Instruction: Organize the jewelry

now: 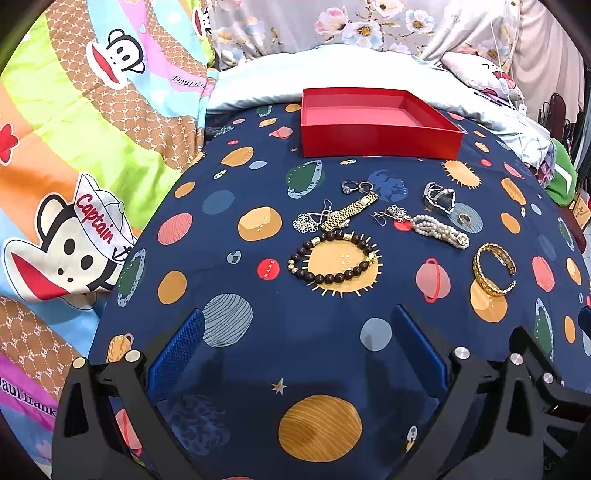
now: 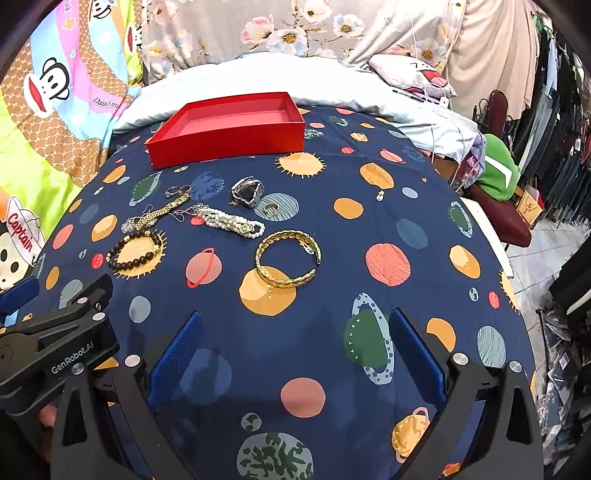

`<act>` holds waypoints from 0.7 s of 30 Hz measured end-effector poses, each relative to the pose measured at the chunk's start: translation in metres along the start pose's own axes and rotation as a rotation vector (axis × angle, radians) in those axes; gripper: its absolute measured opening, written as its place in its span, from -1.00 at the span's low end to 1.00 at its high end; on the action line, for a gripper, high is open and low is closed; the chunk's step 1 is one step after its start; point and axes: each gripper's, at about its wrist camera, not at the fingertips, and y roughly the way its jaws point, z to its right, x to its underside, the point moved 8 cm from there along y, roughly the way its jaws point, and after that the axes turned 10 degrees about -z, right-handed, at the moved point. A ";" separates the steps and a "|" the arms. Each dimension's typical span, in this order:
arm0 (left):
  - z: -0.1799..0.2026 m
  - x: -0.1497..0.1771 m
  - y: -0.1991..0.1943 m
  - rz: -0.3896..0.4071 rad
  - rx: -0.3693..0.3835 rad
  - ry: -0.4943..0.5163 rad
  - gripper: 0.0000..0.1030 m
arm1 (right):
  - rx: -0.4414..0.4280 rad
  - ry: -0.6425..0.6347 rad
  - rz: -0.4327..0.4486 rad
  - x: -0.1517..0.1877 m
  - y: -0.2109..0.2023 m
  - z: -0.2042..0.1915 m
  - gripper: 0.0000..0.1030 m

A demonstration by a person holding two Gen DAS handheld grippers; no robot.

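Observation:
An empty red box stands at the far side of the planet-print sheet. Before it lie a dark bead bracelet, a gold watch band, a pearl bracelet, a gold cuff bangle, a silver and black piece, rings and silver earrings. My left gripper is open and empty, near the bead bracelet. My right gripper is open and empty, near the gold bangle.
A colourful monkey-print quilt lies on the left. A white pillow and floral fabric sit behind the box. A green item and hanging clothes are on the right, past the bed edge. The left gripper's body shows in the right wrist view.

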 end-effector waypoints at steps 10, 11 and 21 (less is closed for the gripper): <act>-0.001 0.000 0.000 -0.003 -0.001 0.000 0.91 | 0.000 0.000 0.000 0.000 0.000 0.000 0.90; -0.001 0.000 0.000 -0.003 -0.001 -0.001 0.91 | -0.001 0.001 -0.001 0.000 0.000 0.000 0.90; -0.001 0.000 0.000 -0.004 0.000 -0.001 0.91 | -0.002 0.002 -0.001 0.001 0.001 -0.002 0.90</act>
